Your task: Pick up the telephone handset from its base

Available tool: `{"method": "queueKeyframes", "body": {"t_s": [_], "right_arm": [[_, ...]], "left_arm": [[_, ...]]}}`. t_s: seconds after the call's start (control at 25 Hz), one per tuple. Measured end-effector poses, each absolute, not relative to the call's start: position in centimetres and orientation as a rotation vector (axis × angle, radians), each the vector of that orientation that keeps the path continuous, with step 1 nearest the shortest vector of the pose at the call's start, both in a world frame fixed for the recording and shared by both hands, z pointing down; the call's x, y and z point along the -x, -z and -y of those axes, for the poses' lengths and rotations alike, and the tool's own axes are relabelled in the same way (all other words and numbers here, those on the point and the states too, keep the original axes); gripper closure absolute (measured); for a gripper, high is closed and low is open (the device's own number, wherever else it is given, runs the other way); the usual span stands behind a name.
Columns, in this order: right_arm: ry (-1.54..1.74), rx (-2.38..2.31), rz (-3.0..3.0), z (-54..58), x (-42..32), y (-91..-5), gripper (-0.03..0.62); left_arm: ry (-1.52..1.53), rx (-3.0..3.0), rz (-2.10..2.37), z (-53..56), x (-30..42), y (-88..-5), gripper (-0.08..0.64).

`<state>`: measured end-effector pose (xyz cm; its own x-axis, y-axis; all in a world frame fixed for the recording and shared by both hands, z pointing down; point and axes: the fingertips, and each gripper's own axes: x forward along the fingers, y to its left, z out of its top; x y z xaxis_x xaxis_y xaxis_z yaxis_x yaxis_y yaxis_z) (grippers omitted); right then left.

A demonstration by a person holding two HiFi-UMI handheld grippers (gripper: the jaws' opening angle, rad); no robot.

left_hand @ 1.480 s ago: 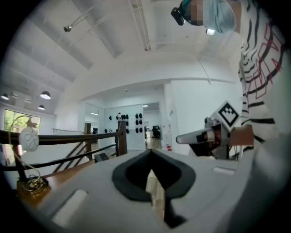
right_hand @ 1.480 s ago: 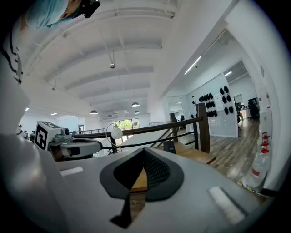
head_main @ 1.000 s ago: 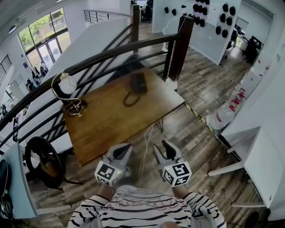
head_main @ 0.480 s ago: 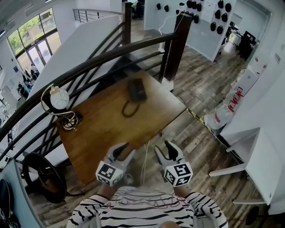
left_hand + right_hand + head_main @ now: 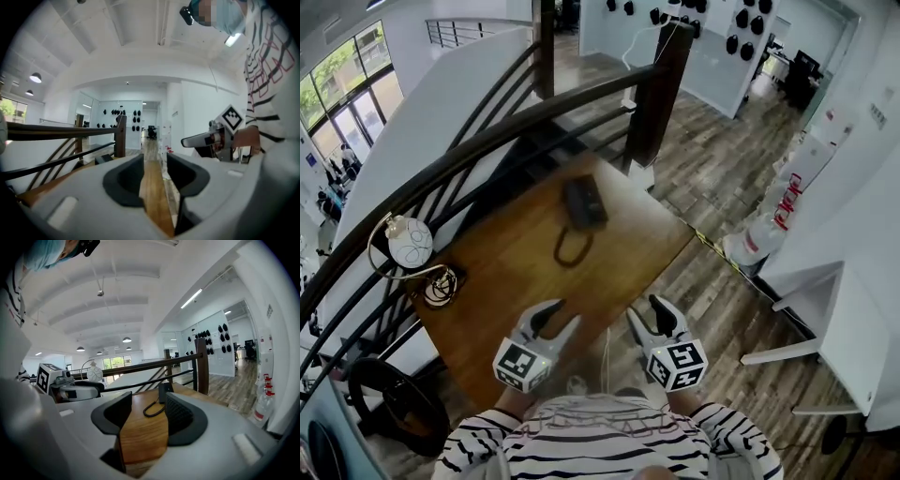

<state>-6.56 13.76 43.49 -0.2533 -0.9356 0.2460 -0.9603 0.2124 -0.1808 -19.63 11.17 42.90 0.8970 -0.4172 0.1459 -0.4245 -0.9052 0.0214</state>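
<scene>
Both grippers have advanced toward the wooden table. The left gripper and right gripper have just been opening their jaws, both empty. The telephone handset rests on its base at twelve o'clock, well apart from them. It is likely light, rigid, smooth plastic. Grasp its narrow middle, and expect the cord to tug.

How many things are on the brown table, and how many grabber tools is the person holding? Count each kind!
Telephone: 1
Lamp: 1
Grippers: 2, the left gripper and the right gripper, jaws just been opening, nothing held between them
Total: 4
</scene>
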Motion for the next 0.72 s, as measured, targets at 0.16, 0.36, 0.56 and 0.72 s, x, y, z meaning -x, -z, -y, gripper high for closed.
{"method": "queueKeyframes", "body": {"t_s": [0.16,0.36,0.56,0.72], "right_arm": [[-0.462,-1.857,2.364,-11.3,6.0,-44.2,0.370],[-0.471,-1.803,2.391,-8.1,3.0,-45.5,0.368],[-0.441,-1.692,2.456,-4.6,-2.2,-45.6,0.368],[-0.376,-1.583,2.509,-1.8,-6.4,-45.6,0.368]], "left_arm": [[-0.207,-2.996,0.652,-8.2,18.6,-43.6,0.394],[-0.214,-2.956,0.711,-5.4,15.7,-44.9,0.390],[-0.198,-2.903,0.882,-2.5,11.3,-45.0,0.390],[-0.159,-2.877,1.011,-0.2,7.2,-44.6,0.388]]}}
